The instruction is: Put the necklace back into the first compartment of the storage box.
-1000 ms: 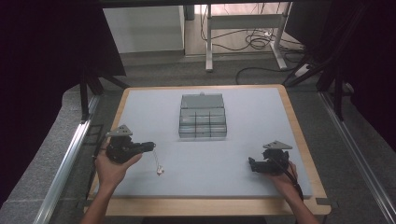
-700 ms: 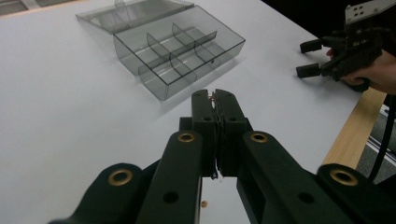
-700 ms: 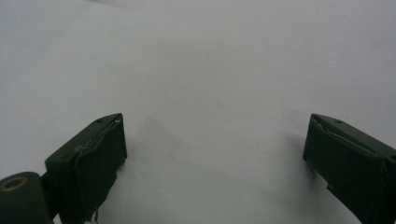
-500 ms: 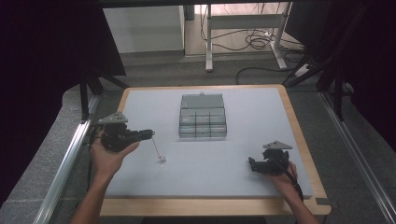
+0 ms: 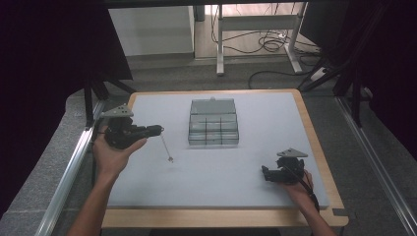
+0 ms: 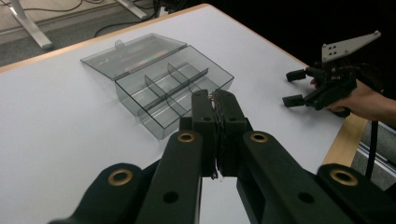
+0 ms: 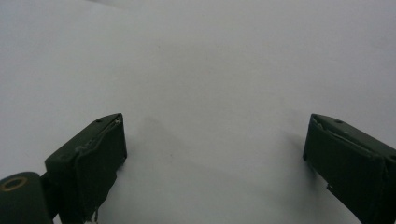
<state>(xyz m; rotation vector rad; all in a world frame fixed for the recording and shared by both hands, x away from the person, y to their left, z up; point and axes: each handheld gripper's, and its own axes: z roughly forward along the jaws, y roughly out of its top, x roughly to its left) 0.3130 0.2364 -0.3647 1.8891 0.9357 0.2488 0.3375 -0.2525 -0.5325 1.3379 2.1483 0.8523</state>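
My left gripper (image 5: 157, 130) is held above the left part of the grey table mat (image 5: 255, 123), its jaws shut on the top end of a thin chain (image 5: 165, 147). The chain hangs down and to the right, with a small bead at its lower end close to the mat. In the left gripper view the black jaws (image 6: 215, 100) stand pressed together. A clear plastic compartment box (image 5: 214, 125) sits at the middle of the mat with its lid open and laid back; it also appears ahead of the left jaws as the box (image 6: 173, 88). My right gripper (image 5: 268, 173) rests open at the front right, nothing between its fingertips (image 7: 215, 154).
The mat lies in a wooden frame (image 5: 314, 142). Metal rails (image 5: 74, 167) run along both sides of the table. Beyond the far edge are a floor with cables (image 5: 265, 44) and desk legs. The right gripper (image 6: 292, 88) is seen past the box.
My left gripper has risen and drawn the chain up with it, so the chain's lower end sits higher in the picture. The right gripper has stayed in place.
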